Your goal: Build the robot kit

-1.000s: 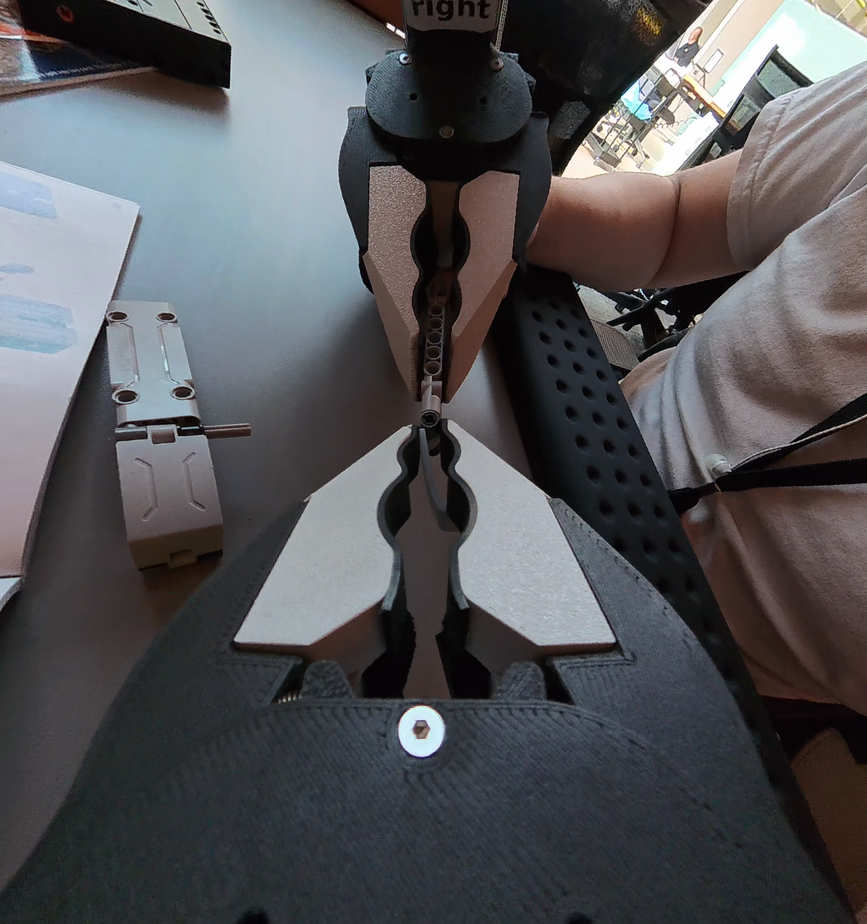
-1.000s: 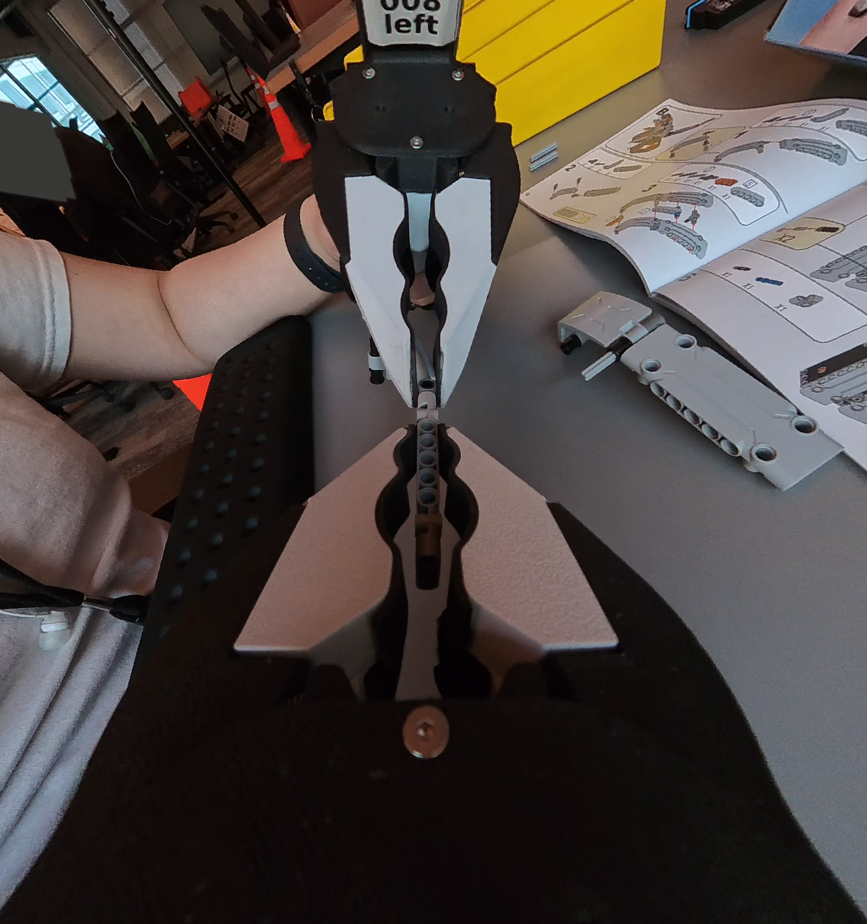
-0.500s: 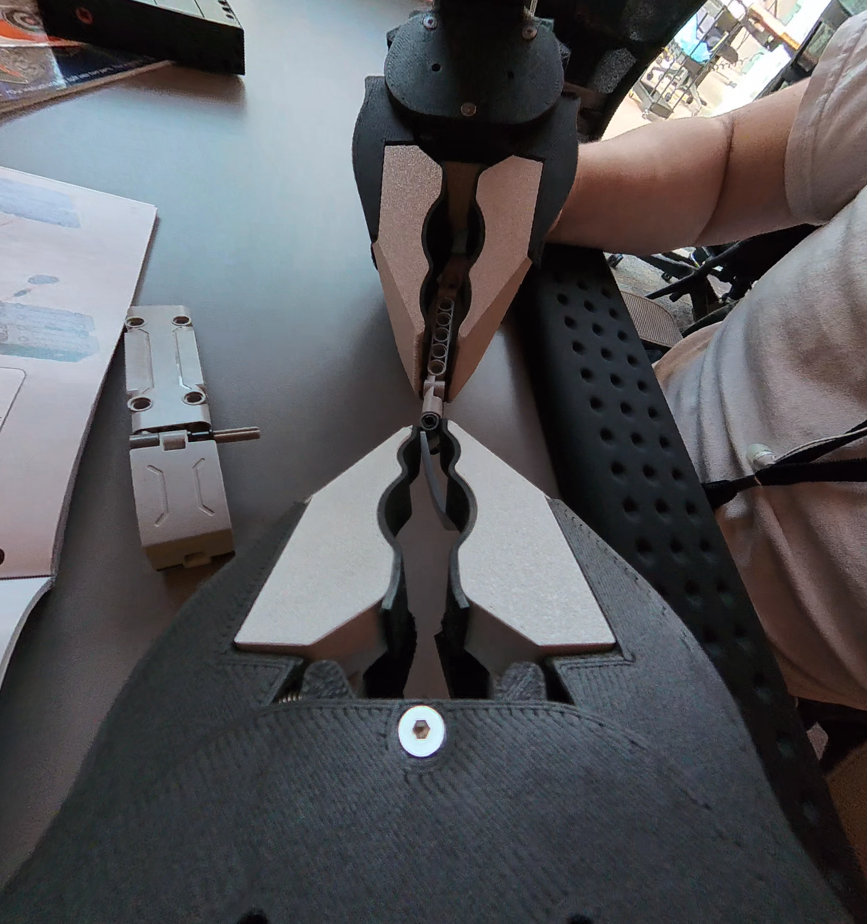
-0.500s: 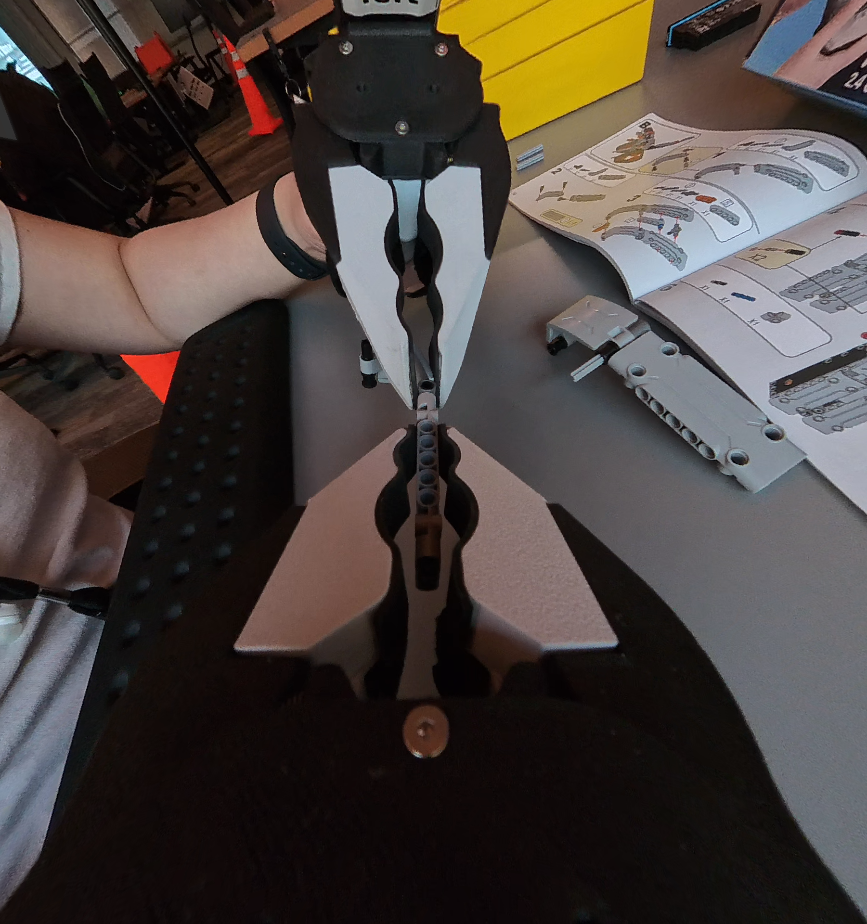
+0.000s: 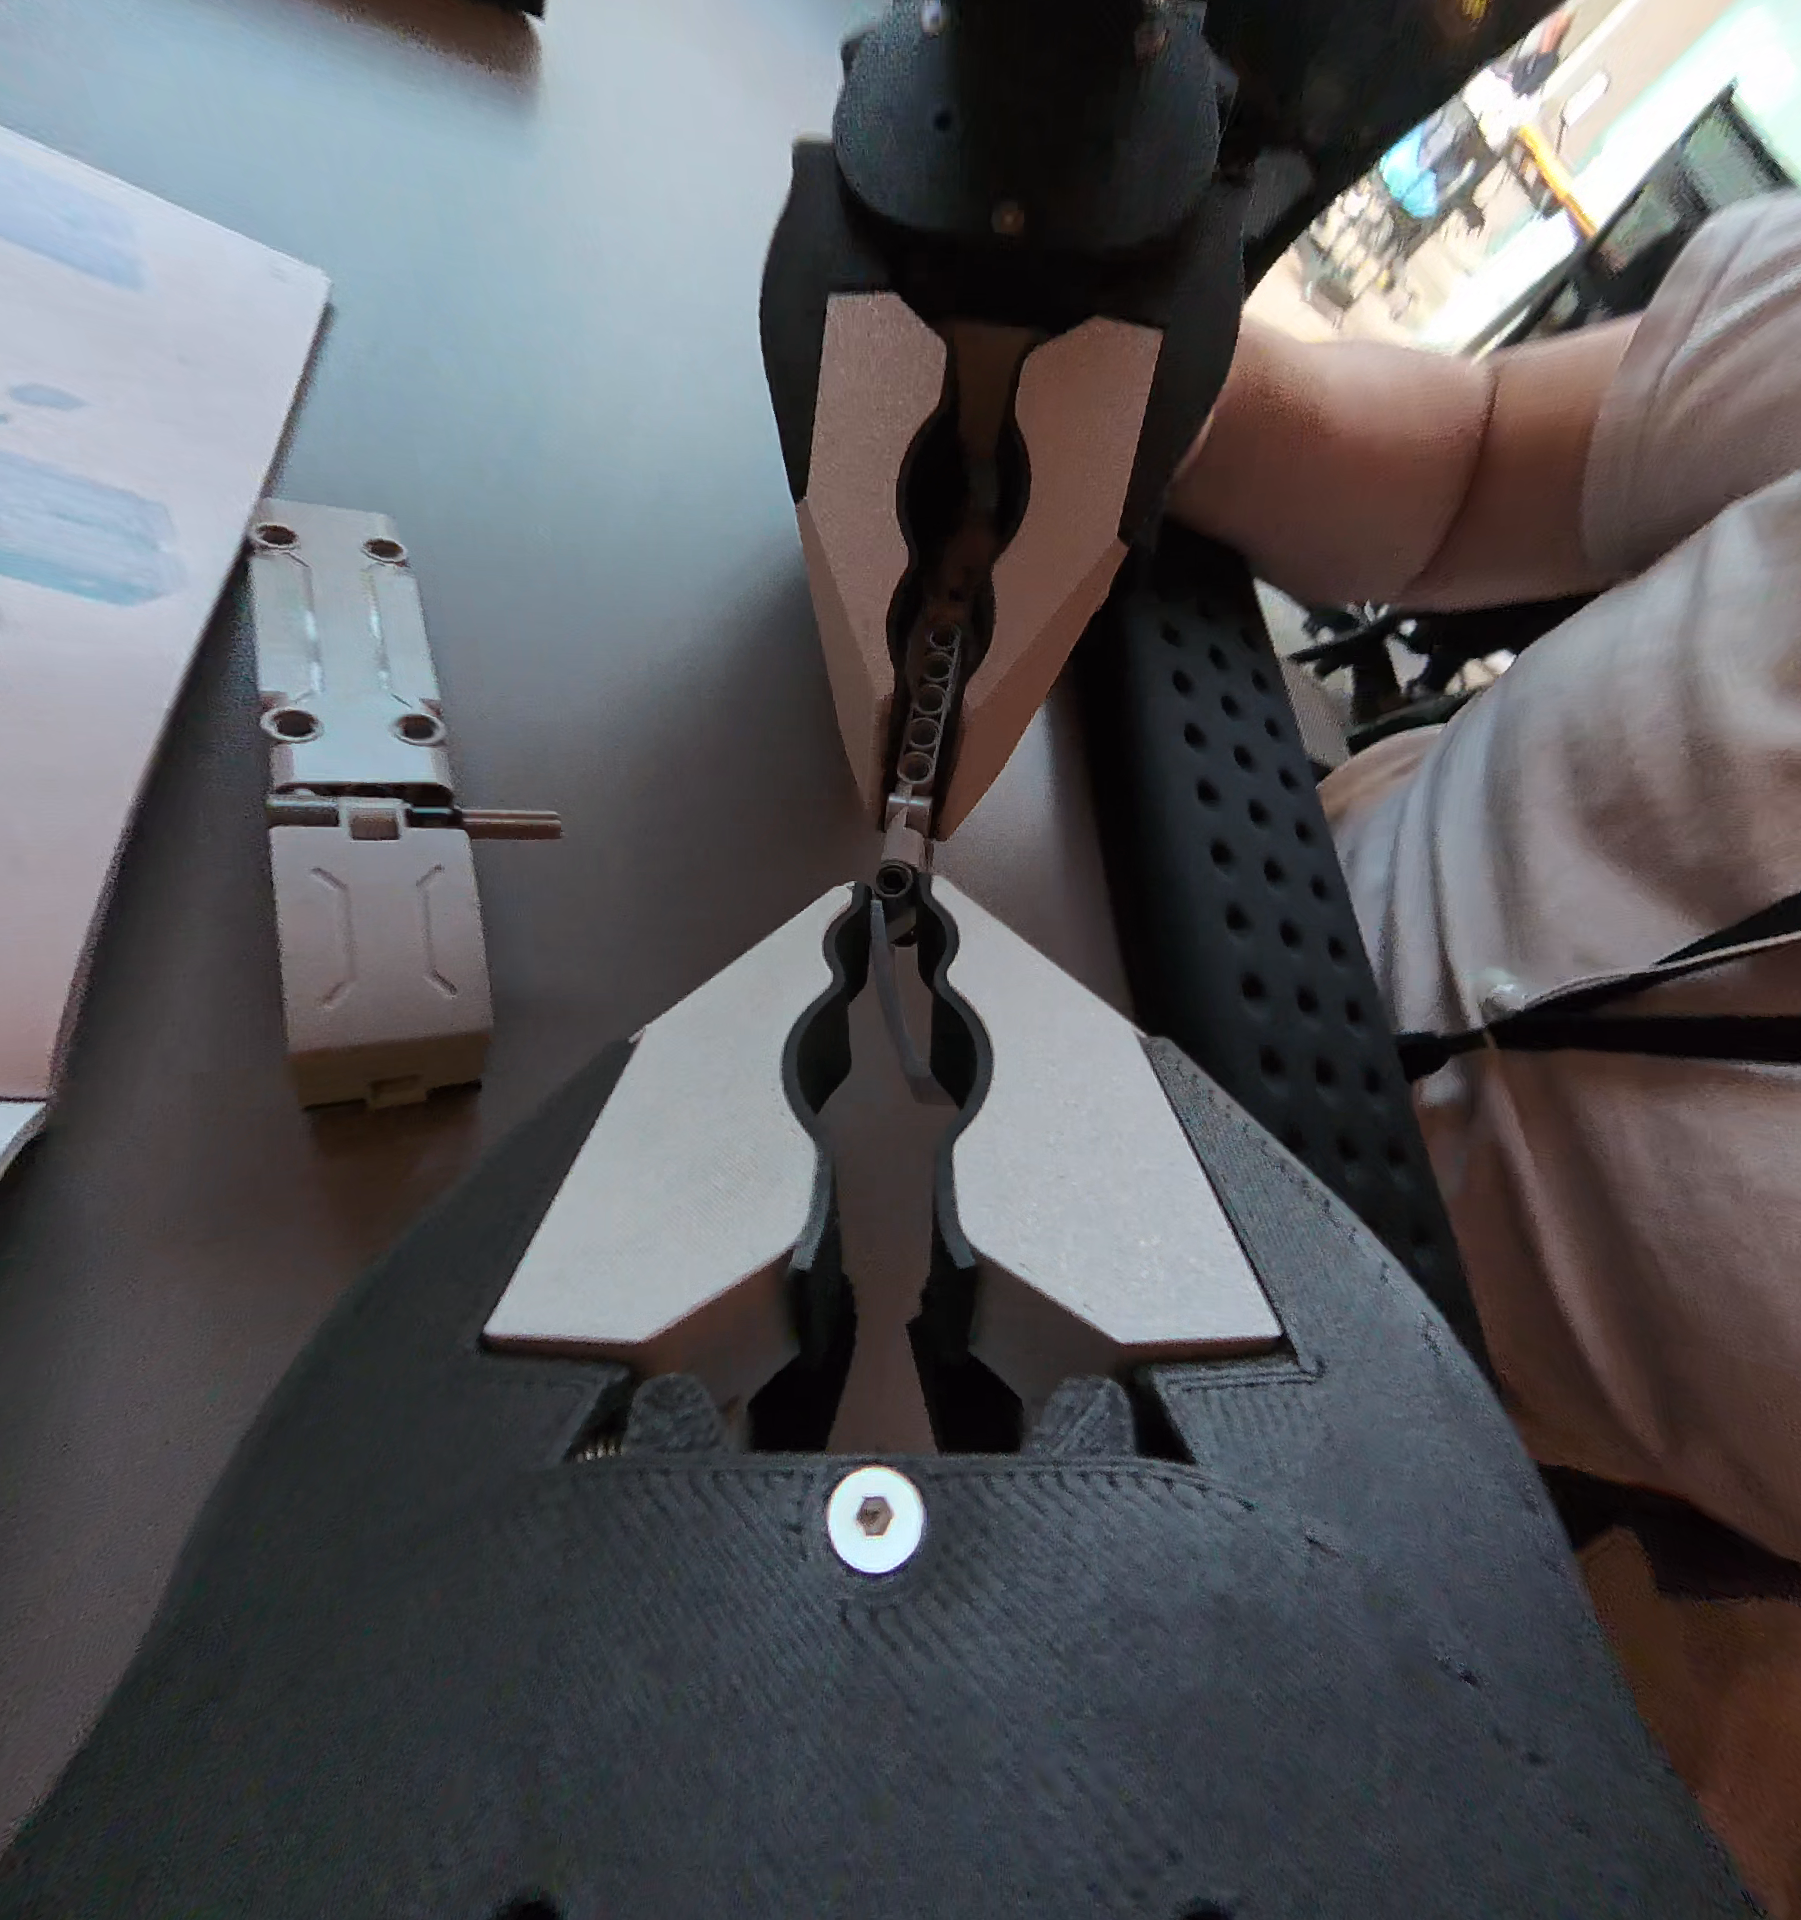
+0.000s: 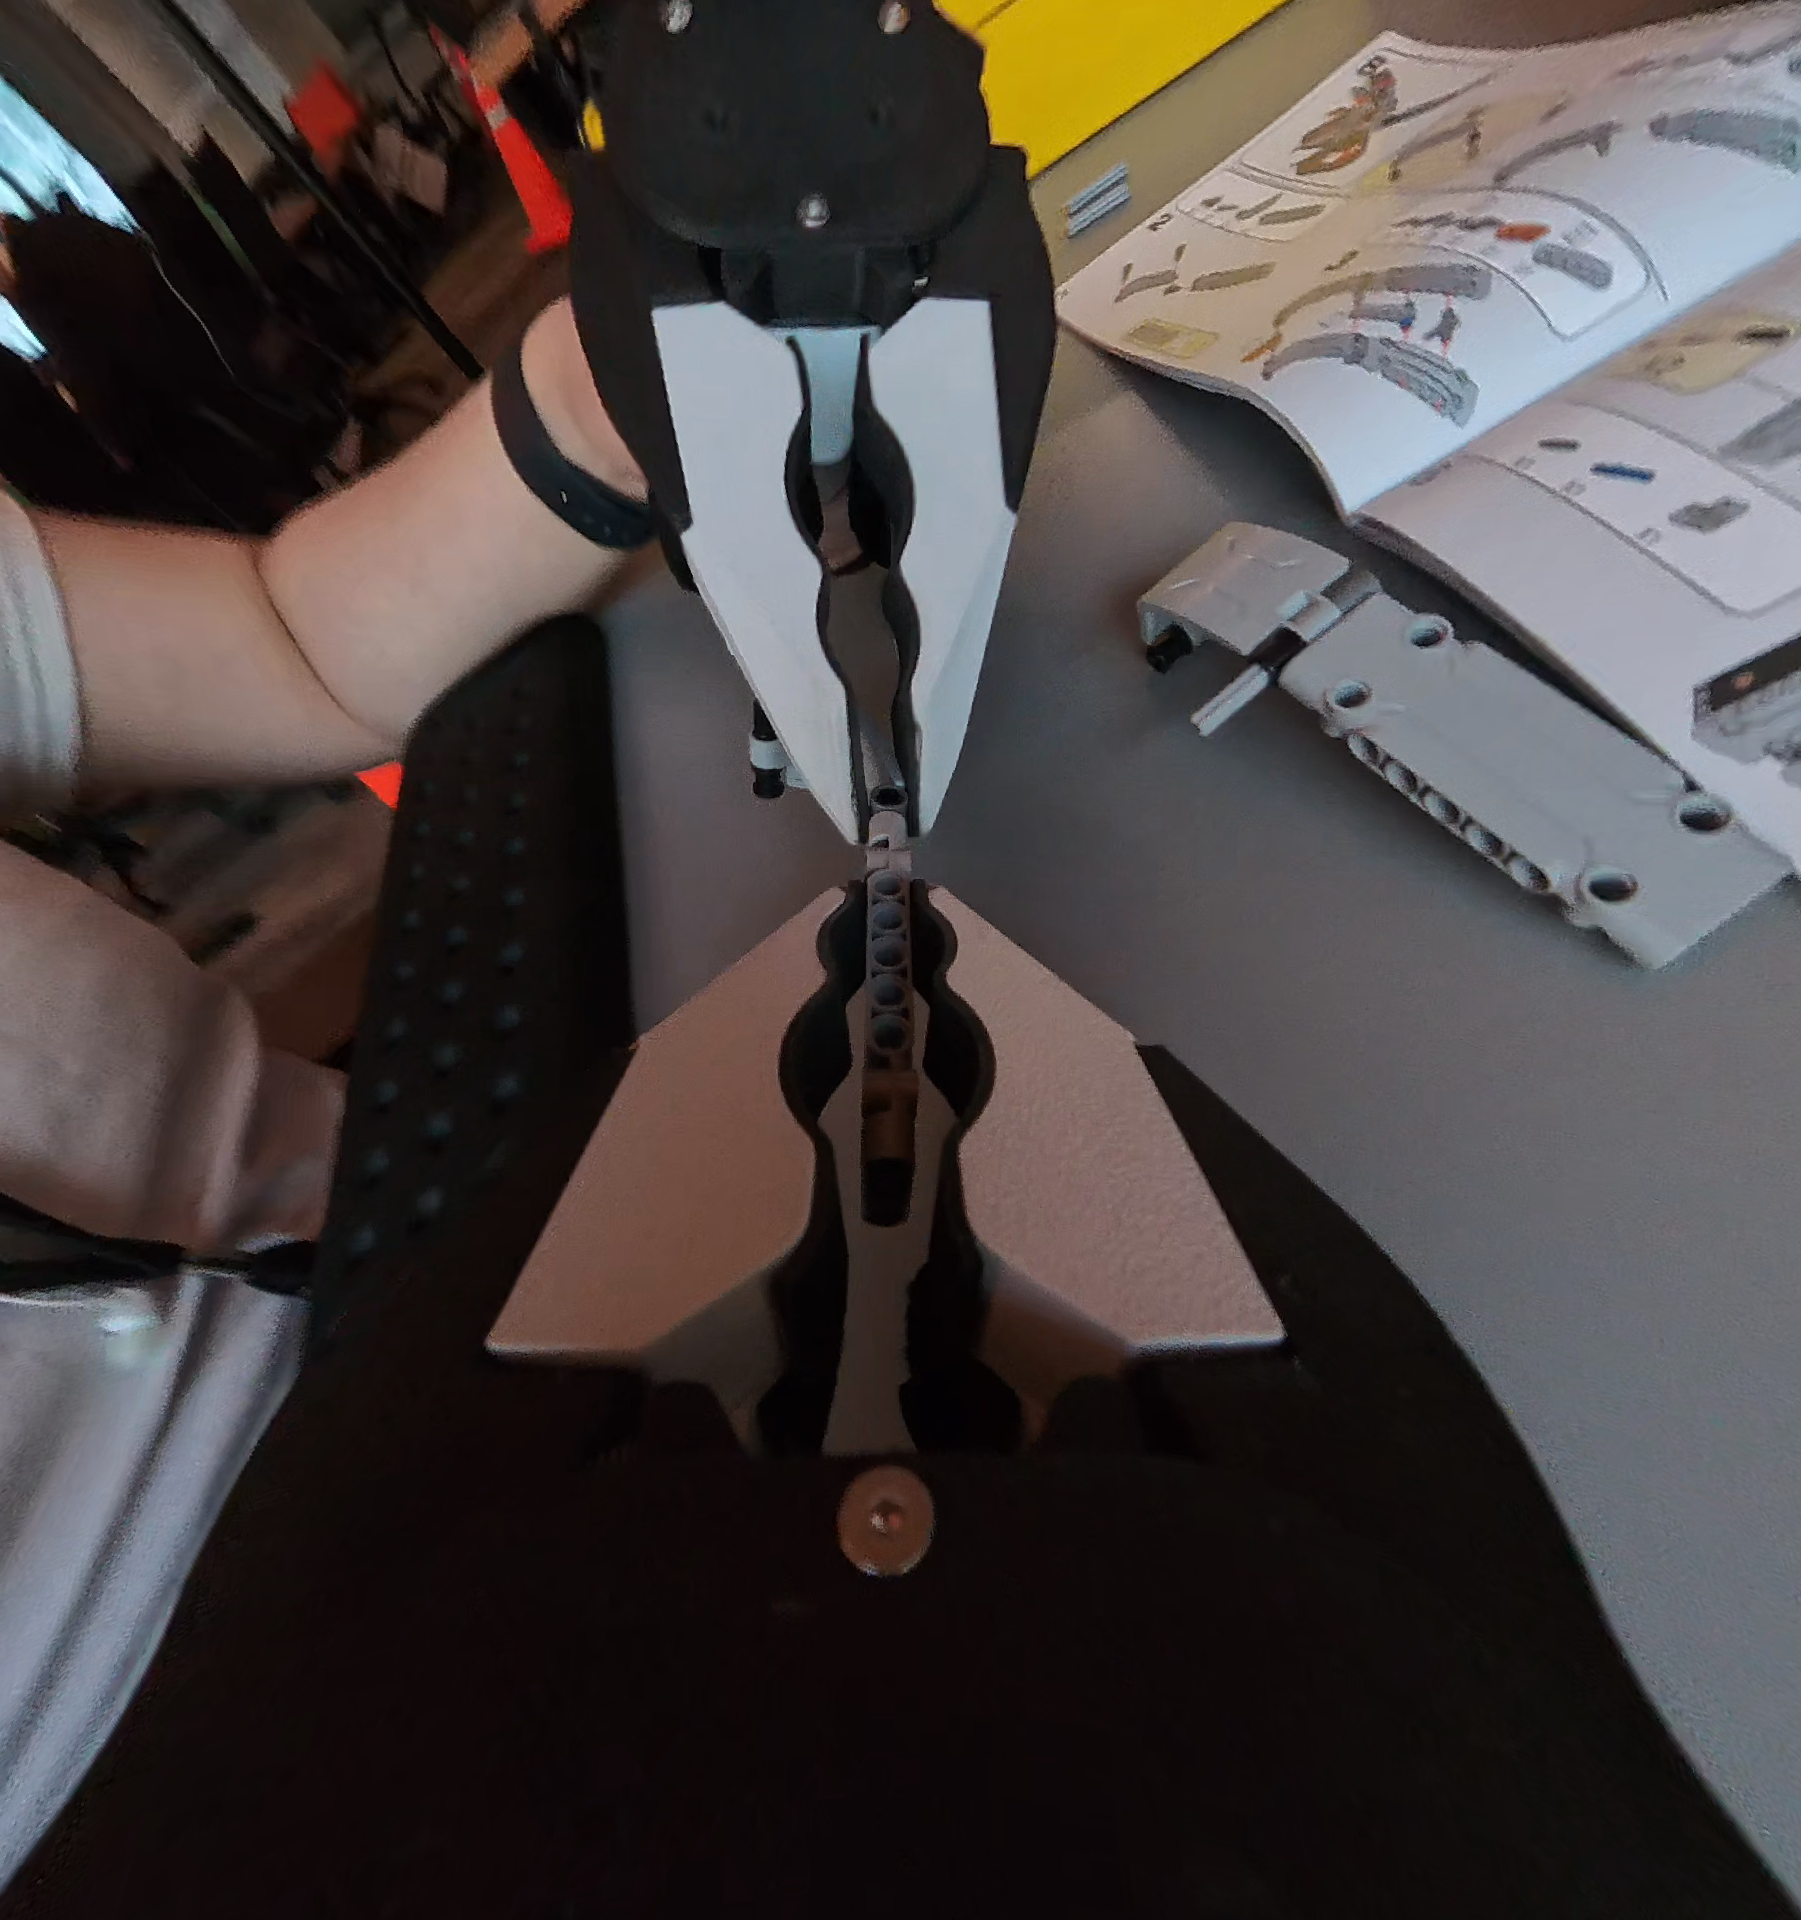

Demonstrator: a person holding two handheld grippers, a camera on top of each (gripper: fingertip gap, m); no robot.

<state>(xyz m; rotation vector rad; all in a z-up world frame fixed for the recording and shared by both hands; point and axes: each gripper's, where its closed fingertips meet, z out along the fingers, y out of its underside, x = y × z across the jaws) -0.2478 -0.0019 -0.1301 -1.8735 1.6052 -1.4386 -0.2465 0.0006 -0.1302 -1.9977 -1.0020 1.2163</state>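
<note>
Left tool [image 5: 891,902]: clenched on a thin curved grey piece [image 5: 901,1003] whose dark ringed end [image 5: 892,881] pokes out at the fingertips.
Right tool [image 6: 888,873]: clenched on a grey beam with a row of holes [image 6: 887,971], which lies along the gap between its fingers, a brown-and-black connector [image 6: 887,1138] behind it.
Meeting point: the two tools face each other tip to tip above the counter [image 5: 584,436]; a small light-grey pin [image 6: 888,836] bridges the beam's end and the ringed end, all three touching or nearly so; whether it is seated I cannot tell.
Doing it well (my judgement): keep both tools on one straight line, hold the grips firm, press along the pin's axis without twisting, since the thin curved piece looks apt to bend or swivel.
Grey hinged panel assembly [image 5: 366,800]: one, flat on the counter at the left in the left wrist view, a short axle sticking out of its side.
Instruction booklet [image 6: 1561,312]: one, open, just beyond the panel.
Yellow box [image 6: 1104,62]: one, far side.
Small striped part [image 6: 1096,197]: one, near the yellow box.
Perforated black chair arm [image 5: 1249,831]: one, beside the person's arm.
Tools: two.
</note>
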